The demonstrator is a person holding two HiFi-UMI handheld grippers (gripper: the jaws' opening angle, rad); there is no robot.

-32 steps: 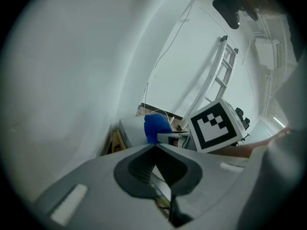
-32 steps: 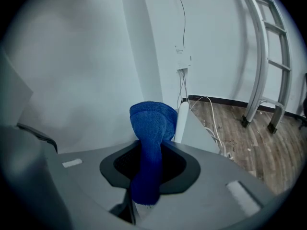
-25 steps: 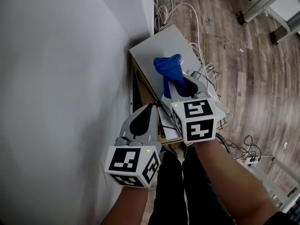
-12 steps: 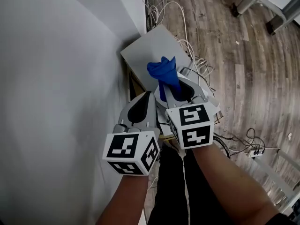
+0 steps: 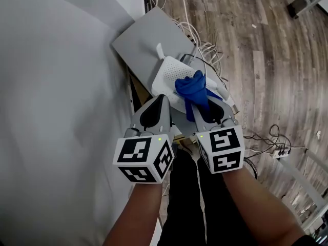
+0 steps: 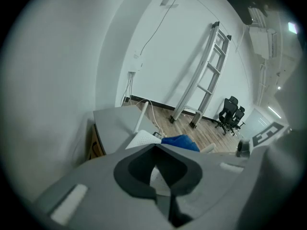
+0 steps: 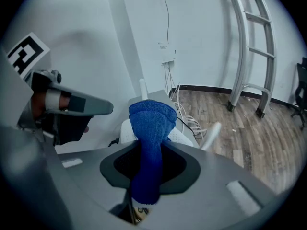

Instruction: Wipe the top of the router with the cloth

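We grip the blue cloth (image 5: 193, 88) in our right gripper (image 5: 206, 106); its bunched end lies over the white router (image 5: 165, 80). Our left gripper (image 5: 156, 111), jaws together and empty, points forward just beside

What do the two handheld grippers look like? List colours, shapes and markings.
Both the left gripper and the right gripper have grey moulded bodies tapering into jaws with dark inner lining. Each carries a white cube with black square markers and a small green light. The forearms are unsleeved.
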